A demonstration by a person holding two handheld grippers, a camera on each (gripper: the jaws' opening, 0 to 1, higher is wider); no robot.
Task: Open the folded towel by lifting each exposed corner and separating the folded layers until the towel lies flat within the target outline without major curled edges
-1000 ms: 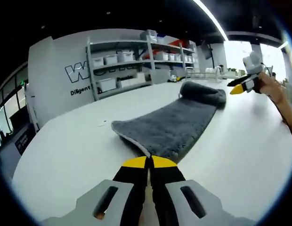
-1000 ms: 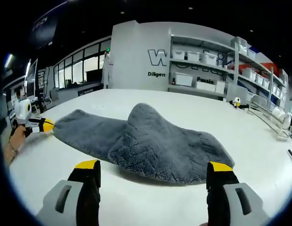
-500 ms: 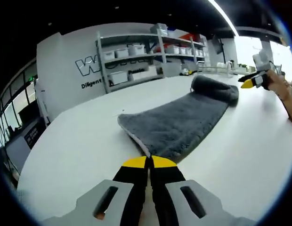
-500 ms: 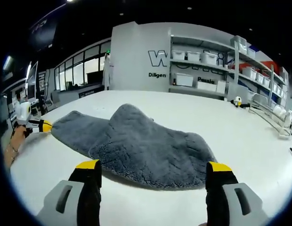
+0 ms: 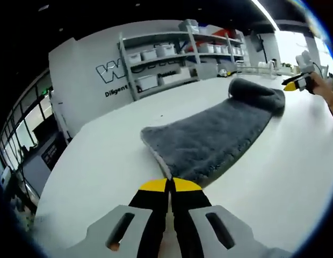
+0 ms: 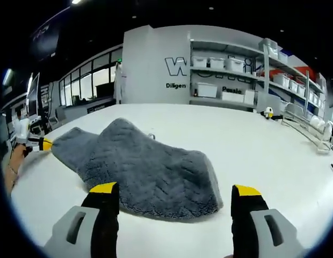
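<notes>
Grey towel (image 5: 215, 137) stretched long across the white table (image 5: 102, 156), running from 6 o'clock toward 2 o'clock in the left gripper view, far end humped up in a fold or roll

Left gripper (image 5: 170, 185) with yellow tips pressed together, clamped on the near corner of the towel; likely pinning that end so the rest can be drawn out against it

In the right gripper view, towel (image 6: 139, 172) lying from 9 o'clock toward centre, raised ridge near the middle, front edge thick and doubled just past the tips

Right gripper (image 6: 174, 192) spread wide, nothing between the jaws, poised low just short of that thick edge; probably lined up to take the folded layer

Other gripper (image 6: 40, 143) far off at 9 o'clock there, at the towel's distant corner, held by a hand (image 6: 11, 166)

Right gripper also visible at 2 o'clock in the left gripper view (image 5: 295, 83), just beyond the humped end

No target outline to be made out on the table

Judged partway: one layer laid out, far fold not yet opened

Shelving (image 6: 231, 80) with white bins behind, against the wall
</notes>
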